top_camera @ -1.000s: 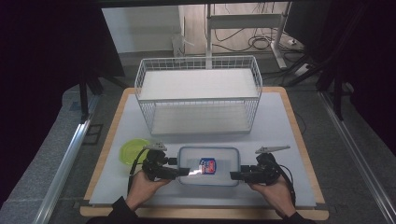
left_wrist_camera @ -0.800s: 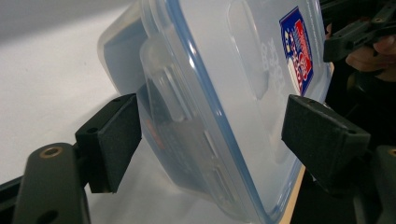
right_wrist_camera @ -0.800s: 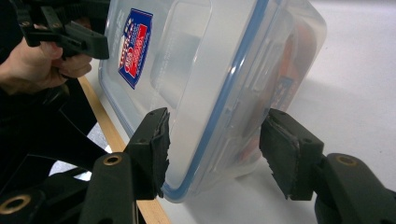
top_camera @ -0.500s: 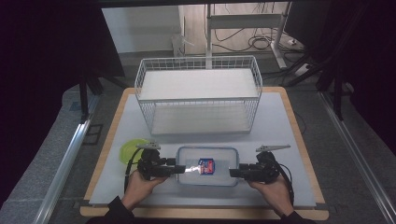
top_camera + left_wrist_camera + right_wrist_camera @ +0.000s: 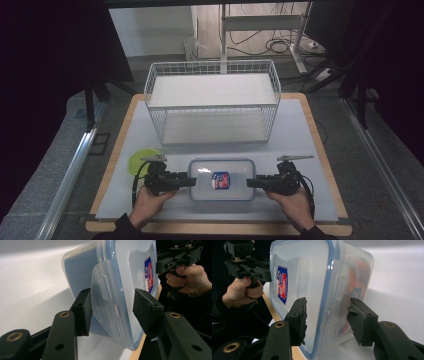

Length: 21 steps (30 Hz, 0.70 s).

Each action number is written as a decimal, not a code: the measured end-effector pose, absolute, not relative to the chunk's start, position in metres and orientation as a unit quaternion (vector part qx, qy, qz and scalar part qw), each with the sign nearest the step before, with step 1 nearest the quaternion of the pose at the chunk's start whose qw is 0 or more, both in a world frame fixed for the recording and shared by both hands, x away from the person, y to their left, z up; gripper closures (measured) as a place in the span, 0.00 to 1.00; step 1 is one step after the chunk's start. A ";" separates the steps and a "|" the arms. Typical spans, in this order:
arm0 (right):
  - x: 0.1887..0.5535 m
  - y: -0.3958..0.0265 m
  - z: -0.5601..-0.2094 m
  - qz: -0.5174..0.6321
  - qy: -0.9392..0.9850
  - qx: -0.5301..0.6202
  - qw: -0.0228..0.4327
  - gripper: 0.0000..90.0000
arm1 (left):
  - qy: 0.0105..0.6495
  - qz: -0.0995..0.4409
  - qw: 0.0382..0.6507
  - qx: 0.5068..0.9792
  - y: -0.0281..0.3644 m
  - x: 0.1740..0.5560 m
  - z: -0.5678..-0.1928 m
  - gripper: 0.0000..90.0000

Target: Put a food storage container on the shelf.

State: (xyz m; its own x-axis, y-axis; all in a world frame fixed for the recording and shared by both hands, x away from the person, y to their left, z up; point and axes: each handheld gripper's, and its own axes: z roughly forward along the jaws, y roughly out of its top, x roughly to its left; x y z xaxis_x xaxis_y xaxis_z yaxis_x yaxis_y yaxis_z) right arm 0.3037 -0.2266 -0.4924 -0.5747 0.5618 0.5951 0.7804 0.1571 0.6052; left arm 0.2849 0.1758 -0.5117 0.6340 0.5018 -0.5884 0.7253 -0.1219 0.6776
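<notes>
Presently noted: clear plastic container with blue-rimmed lid and a red-and-blue label, lying flat on the white bench in the lower centre of the high view, just below the white wire basket. Left tool at the container's left end, right tool at its right end, each held by a hand entering from the bottom edge. Left tool seen in the left gripper view half closed around the lid's latch flap, jaws having just been closing; left pad touching or nearly touching the flap, right pad apart from the lid, so no firm grip. Right tool in the right gripper view likewise straddling the container's end and latch, jaws just been closing, small gaps at both pads. Green round object at lower left of the high view, just beside the left tool.
</notes>
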 end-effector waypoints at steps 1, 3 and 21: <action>0.303 -0.227 -0.493 -0.473 -0.749 -0.449 0.117 0.57 | 0.417 -0.106 0.519 0.739 0.175 0.284 -0.512 0.57; 0.303 -0.227 -0.492 -0.471 -0.746 -0.455 0.121 0.57 | 0.423 -0.105 0.520 0.734 0.174 0.284 -0.511 0.57; 0.304 -0.229 -0.474 -0.487 -0.738 -0.458 0.088 0.58 | 0.424 -0.073 0.518 0.739 0.165 0.287 -0.492 0.57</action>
